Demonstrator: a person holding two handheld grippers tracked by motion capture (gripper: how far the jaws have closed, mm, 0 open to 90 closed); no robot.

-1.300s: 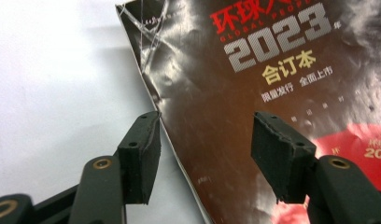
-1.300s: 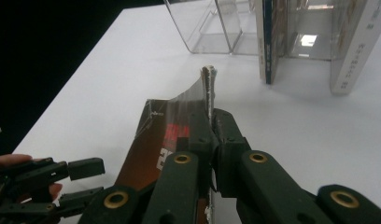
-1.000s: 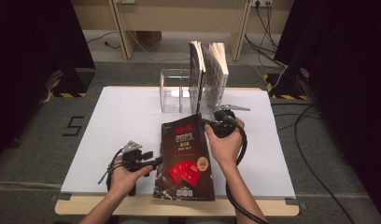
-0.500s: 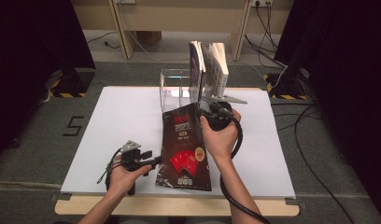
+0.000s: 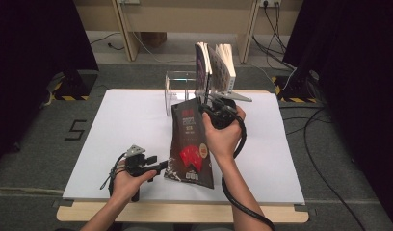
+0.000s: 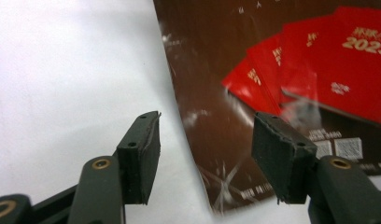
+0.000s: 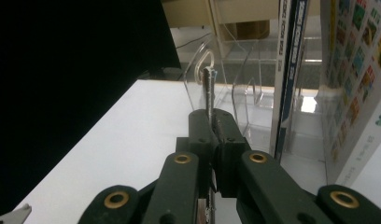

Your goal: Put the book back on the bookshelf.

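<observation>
White surface (image 5: pixel 122 125): carries a clear acrylic rack (image 5: pixel 177 91) at its far edge, with two books (image 5: pixel 215 65) already standing upright in its right-hand slots; the left slots are vacant. Dark book with red cover art (image 5: pixel 189 144): tilted, its top edge raised toward the rack, its bottom edge at or near the surface close to the person. Judged partly lifted; standing it up and slotting it beside the others remains. Right gripper (image 5: pixel 215 107): jaws clamped tight on the book's top edge, the edge visible between the pads in the right gripper view. Left gripper (image 5: pixel 158 166): jaws spread wide, straddling the book's lower left edge (image 6: pixel 179 116) without pressing it.
</observation>
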